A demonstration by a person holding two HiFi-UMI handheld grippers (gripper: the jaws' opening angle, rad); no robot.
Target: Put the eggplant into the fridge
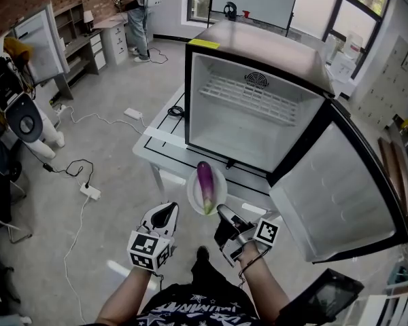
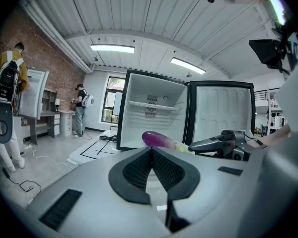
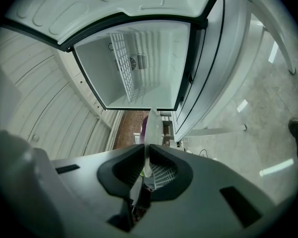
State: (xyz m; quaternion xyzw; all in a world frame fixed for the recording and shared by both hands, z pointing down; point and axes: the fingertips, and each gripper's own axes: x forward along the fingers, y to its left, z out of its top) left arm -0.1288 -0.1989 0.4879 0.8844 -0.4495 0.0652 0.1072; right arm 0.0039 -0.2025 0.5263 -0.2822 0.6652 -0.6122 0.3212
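A purple eggplant [image 1: 205, 184] lies on a small white plate [image 1: 192, 194] held in the air in front of the open fridge [image 1: 258, 107]. My right gripper [image 1: 222, 212] is shut on the plate's near rim; in the right gripper view the plate [image 3: 152, 120] runs edge-on between the jaws, with the fridge's interior [image 3: 139, 68] beyond. My left gripper [image 1: 170, 209] hangs just left of the plate, shut and empty. The left gripper view shows the eggplant [image 2: 159, 139] ahead of the fridge [image 2: 151, 113]. The fridge door [image 1: 333, 195] is swung wide to the right.
The fridge stands on a low white table [image 1: 163, 138]. Cables and a power strip [image 1: 90, 192] lie on the floor to the left, near a white machine [image 1: 27, 121]. A person [image 1: 136, 5] stands at desks far back. A dark tablet [image 1: 323, 294] sits lower right.
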